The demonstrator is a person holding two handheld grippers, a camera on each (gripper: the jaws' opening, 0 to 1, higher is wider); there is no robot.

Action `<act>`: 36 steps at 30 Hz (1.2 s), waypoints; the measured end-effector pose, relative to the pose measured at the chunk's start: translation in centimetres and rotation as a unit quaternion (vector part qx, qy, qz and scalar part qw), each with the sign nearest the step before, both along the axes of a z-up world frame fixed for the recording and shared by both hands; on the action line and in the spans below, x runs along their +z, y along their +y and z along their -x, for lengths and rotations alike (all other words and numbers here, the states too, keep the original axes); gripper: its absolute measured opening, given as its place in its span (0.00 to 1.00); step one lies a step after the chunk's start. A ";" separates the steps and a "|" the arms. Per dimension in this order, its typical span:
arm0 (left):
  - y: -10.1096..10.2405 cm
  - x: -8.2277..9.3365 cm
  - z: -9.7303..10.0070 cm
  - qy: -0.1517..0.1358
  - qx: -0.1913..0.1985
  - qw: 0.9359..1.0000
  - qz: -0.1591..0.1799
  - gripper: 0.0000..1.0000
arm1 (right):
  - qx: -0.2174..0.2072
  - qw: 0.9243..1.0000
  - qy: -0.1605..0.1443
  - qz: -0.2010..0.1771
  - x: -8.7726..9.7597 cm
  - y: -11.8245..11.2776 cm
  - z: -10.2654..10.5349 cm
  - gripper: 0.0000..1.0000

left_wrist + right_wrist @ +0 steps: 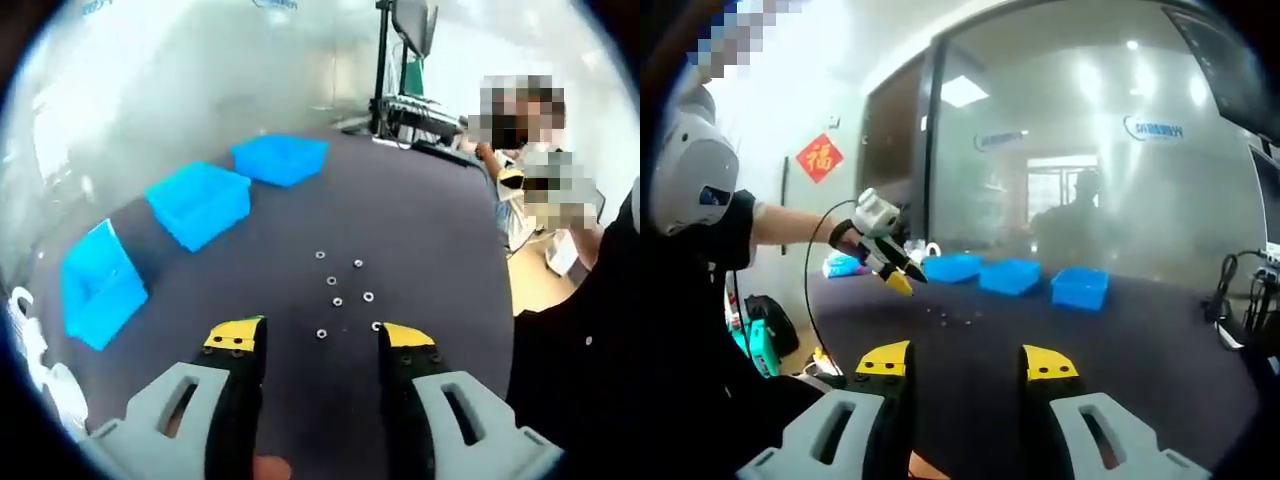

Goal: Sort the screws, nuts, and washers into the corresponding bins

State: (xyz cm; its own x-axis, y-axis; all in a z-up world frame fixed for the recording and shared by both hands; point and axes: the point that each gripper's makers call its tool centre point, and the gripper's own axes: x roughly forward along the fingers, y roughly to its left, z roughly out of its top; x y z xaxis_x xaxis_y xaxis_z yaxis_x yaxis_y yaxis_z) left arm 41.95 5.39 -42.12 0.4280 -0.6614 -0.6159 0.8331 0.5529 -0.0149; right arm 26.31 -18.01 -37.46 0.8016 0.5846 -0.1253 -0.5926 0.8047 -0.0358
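The left gripper (320,340) hangs above the dark table (420,220), jaws spread with nothing between them. Seven small metal pieces (337,301) (nuts or washers; too small to tell) lie scattered just beyond the jaw tips, with bare tabletop all around them. Three blue bins (200,203) stand in a row near the table's far-left edge, well apart from the pieces. The right gripper (968,362) is held near the table's edge, jaws likewise spread and empty.
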 end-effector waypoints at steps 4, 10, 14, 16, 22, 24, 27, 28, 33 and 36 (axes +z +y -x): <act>-0.8 -0.7 0.4 0.012 -0.003 1.000 -0.017 0.38 | 0.001 1.000 0.003 0.001 -0.3 0.1 0.0 0.37; -0.8 -1.8 0.1 0.025 0.000 0.999 -0.033 0.33 | 0.000 1.000 0.002 -0.003 -0.1 0.4 -0.1 0.37; -0.9 -2.5 0.1 0.026 -0.002 0.999 -0.043 0.33 | 0.002 1.000 0.004 -0.001 -0.2 0.5 -0.2 0.37; -1.0 -2.8 0.1 0.027 -0.002 0.998 -0.048 0.30 | 0.002 1.000 0.004 -0.001 -0.2 0.5 -0.2 0.37; -1.3 -3.6 0.2 0.026 -0.007 0.998 -0.057 0.23 | 0.001 1.000 0.006 -0.003 -0.3 0.5 -0.2 0.37; -1.2 -3.9 0.3 0.027 -0.009 0.998 -0.062 0.21 | 0.001 1.000 0.006 -0.003 -0.4 0.5 -0.2 0.37; -1.1 -4.2 0.3 0.032 -0.007 0.997 -0.063 0.21 | 0.000 1.000 0.007 -0.004 -0.4 0.5 -0.2 0.37; -1.1 -4.2 0.3 0.034 -0.006 0.998 -0.061 0.20 | 0.000 1.000 0.007 -0.004 -0.4 0.5 -0.2 0.37; -1.1 -4.2 0.3 0.038 0.000 0.998 -0.056 0.14 | 0.001 1.000 0.007 -0.004 -0.4 0.5 -0.1 0.37; -1.1 -4.3 0.4 0.043 0.005 0.998 -0.053 0.09 | 0.001 1.000 0.006 -0.005 -0.4 0.5 -0.1 0.37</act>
State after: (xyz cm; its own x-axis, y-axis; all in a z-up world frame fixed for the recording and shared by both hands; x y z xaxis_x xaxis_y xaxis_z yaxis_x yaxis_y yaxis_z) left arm 41.57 4.27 -46.40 0.3757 -0.5875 -0.7167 0.8261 0.5628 -0.0284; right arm 26.41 -17.53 -37.83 0.7987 0.5878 -0.1285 -0.5947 0.8037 -0.0198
